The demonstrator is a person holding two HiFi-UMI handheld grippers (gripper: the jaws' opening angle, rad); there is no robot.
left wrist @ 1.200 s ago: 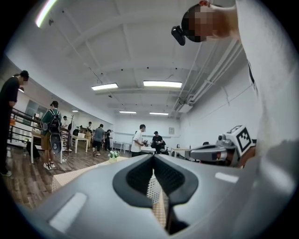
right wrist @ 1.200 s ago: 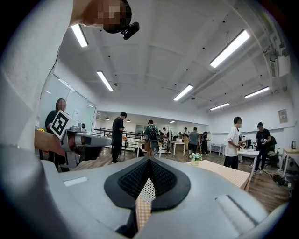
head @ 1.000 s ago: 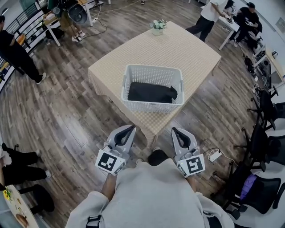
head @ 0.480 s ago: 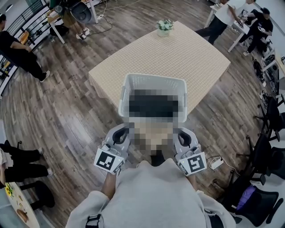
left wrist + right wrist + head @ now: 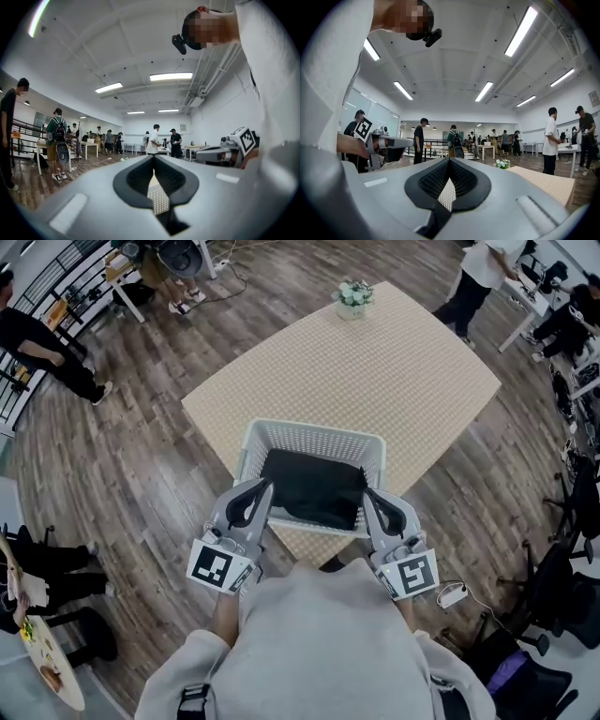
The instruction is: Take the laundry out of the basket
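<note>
1. While both grippers are hovering at the near rim of the basket (image 5: 309, 439), the step in hand appears to be the reach into it; nothing is being lifted yet.
2. The left gripper (image 5: 265, 487) is sitting at the near-left corner with its jaws clenched together on nothing. The right gripper (image 5: 368, 494) is sitting at the near-right corner, likewise closed and empty.
3. The laundry (image 5: 314, 488), one dark folded piece, is lying flat inside the basket, which is standing on the near part of the table (image 5: 403, 362).
4. For a clean pick, the jaws are best opened before they are going down over the rim. They should be pinching a raised fold of cloth, not the lattice wall. Lifting straight up is advisable, since a light basket is likely to drag along.
5. The laundry is lying with its long axis running left to right, roughly parallel to the near rim. It is filling most of the basket floor and pointing toward neither gripper.
</note>
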